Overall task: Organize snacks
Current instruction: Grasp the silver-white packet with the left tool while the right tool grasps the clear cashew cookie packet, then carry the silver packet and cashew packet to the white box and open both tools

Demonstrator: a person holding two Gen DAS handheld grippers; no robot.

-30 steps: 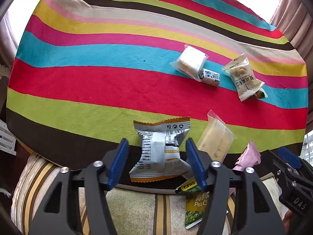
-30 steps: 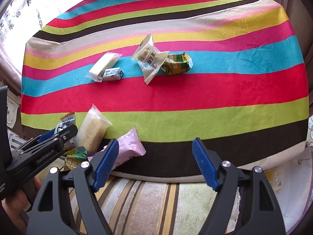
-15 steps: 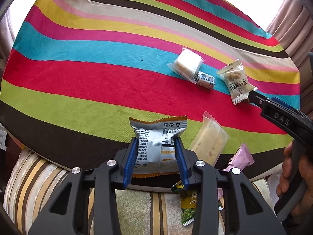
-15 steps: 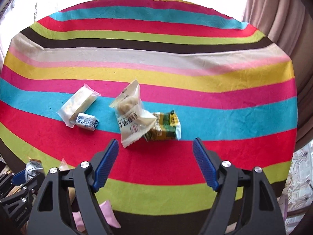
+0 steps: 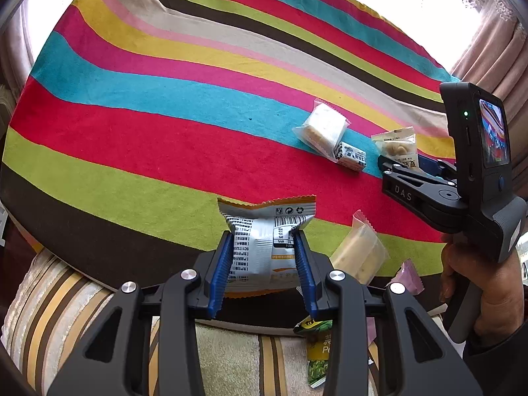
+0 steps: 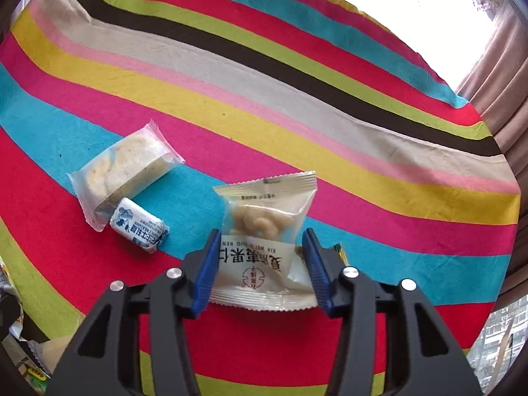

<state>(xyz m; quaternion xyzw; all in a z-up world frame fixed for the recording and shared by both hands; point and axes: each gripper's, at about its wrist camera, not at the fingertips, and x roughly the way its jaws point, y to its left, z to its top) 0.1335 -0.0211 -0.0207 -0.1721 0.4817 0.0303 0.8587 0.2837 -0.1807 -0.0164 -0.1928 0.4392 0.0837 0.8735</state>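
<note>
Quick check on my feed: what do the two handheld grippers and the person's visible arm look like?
Both the left gripper and the right gripper have black plastic linkage arms with silver pivot bolts and ribbed blue finger pads. From the left wrist view, the right gripper's body reads "DAS", carries a small screen with a green light, and the hand emerges from a dark sleeve.

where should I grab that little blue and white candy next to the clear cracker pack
Take the blue-and-white candy across its short width, at the middle of its long sides, coming down from above. It lies flat on the cloth, and one end touches the clear cracker pack, so turn the fingers to miss that pack.
</note>
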